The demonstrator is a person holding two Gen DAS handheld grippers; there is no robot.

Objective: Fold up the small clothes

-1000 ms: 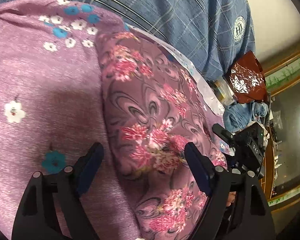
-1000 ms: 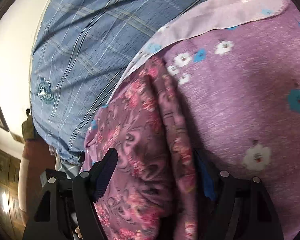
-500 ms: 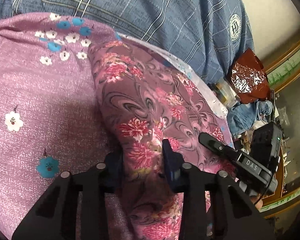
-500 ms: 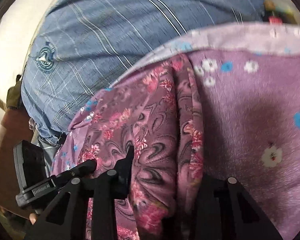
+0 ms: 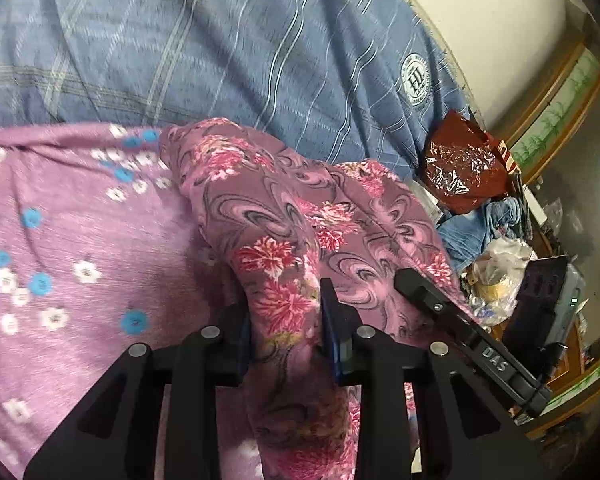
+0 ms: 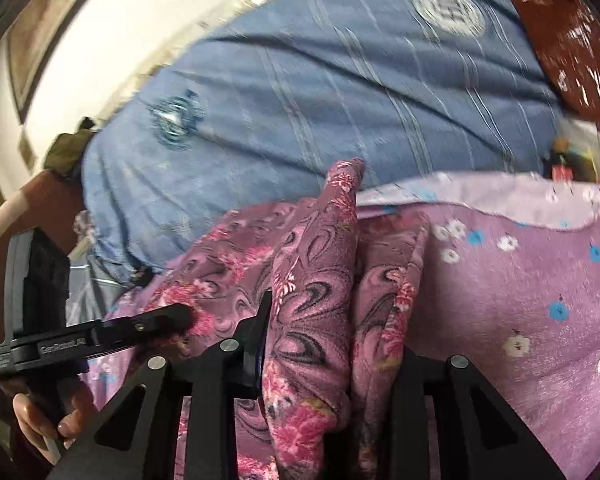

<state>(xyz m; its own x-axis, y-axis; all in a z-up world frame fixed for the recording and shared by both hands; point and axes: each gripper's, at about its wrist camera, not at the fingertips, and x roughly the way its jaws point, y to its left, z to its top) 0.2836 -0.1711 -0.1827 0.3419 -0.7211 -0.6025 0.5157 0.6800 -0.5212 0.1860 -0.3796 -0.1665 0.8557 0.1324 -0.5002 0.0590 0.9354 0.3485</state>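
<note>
The small floral garment [image 5: 268, 216], mauve with pink blossoms and grey swirls, lies bunched on a lilac bedspread [image 5: 60, 240] printed with small white and blue flowers. It runs as a long ridge from the camera side toward the far blue striped sheet [image 5: 240, 40]. Both ends of its near edge are gathered in the grippers. The left gripper [image 5: 286, 328] has its fingers [image 5: 332, 320] closing on a thick fold of that cloth, pinched between the blue pads. The right gripper [image 6: 332, 344] is likewise closing on a neighbouring fold, its far finger hidden behind the cloth. The two grips sit side by side on the same edge, so the garment's length stretches straight away from both; neither hand is clearly nearer. A fold would likely carry this edge forward along that axis.

Readable writing: "DAS" on the other gripper's finger in the left view, and a round "HJ" emblem [image 5: 416, 78] on the sheet. A red foil bag [image 5: 464, 164] lies beyond.
</note>
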